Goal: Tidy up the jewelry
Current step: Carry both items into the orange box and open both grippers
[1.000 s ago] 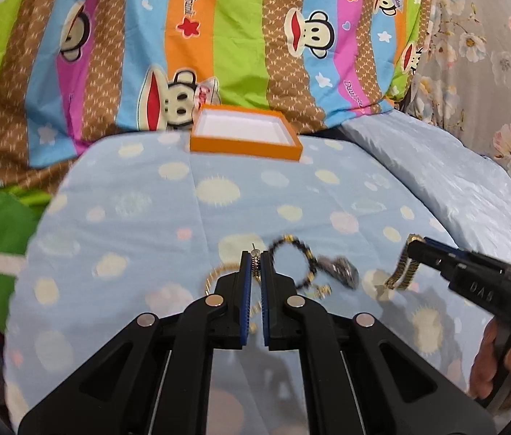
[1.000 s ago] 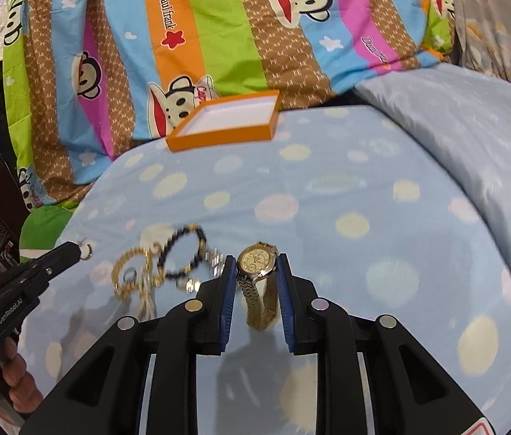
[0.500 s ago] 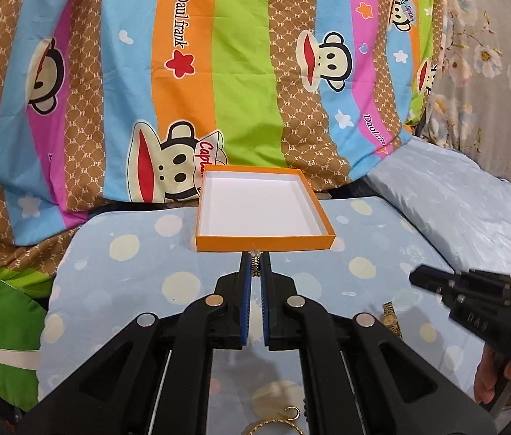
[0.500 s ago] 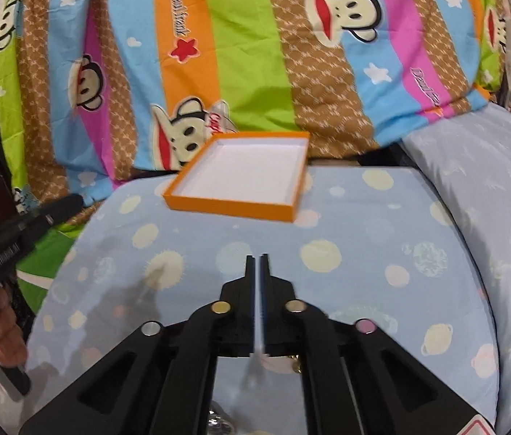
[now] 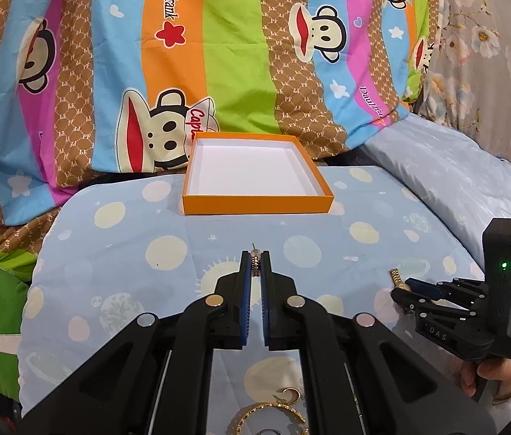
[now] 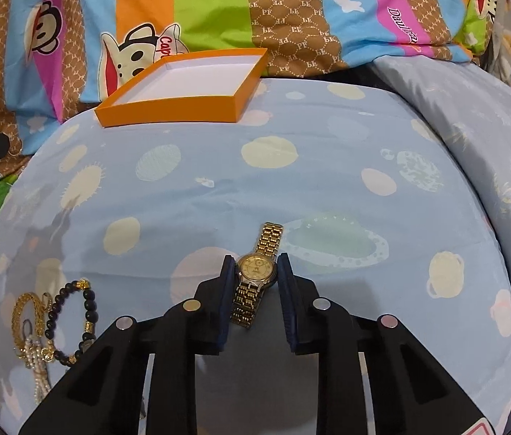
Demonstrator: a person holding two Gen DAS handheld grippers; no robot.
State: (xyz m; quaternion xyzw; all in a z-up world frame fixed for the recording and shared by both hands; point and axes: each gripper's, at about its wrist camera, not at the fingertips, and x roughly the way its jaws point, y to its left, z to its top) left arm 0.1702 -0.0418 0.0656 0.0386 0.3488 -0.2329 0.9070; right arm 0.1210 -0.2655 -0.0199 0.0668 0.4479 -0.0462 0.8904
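Both your claws have pulled back from the orange box [image 5: 257, 206]: left claw [image 5: 255, 264] pinches a ring [image 5: 255, 265], right claw [image 6: 257, 272] grips the gold watch [image 6: 257, 270].

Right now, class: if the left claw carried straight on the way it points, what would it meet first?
Probably the near wall of the orange box. The left claw, shut on a small ring, points at it over bare blue bedding; how high it sits is unclear.

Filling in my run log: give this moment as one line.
left gripper: shut on ring | right gripper: shut on gold watch | orange box: nothing inside | bracelets: on bedspread
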